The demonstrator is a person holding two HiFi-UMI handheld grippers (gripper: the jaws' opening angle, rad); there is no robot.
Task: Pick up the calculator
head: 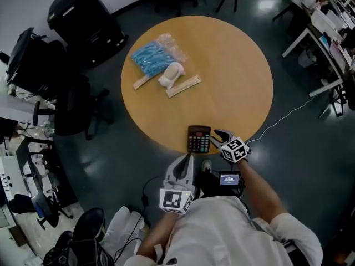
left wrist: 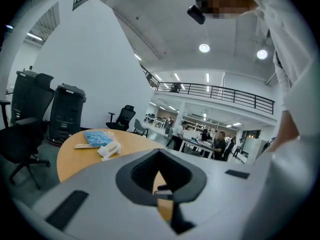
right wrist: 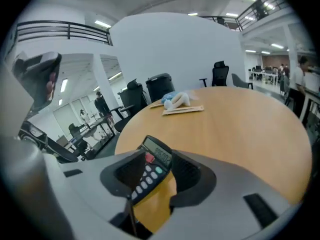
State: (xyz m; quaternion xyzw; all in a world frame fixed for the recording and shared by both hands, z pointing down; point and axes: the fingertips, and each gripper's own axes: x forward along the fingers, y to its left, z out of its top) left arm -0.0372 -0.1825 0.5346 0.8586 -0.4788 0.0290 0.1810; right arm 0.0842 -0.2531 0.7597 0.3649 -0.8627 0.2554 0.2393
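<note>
1. The calculator (head: 199, 139) lies flat on the round wooden table (head: 238, 76), at the table edge nearest the person, display end pointing away.
2. The right gripper (head: 217, 138) sits at the calculator's right edge. Its 2 jaws are spread, and the right gripper view shows the calculator's near end between them, not clamped.
3. The left gripper (head: 186, 160) hangs just off the table edge, near the calculator's near left corner. Its jaws are pressed together on nothing.
4. A blue packet (head: 152, 54) lies on the table's far side, well apart from the calculator.
</note>
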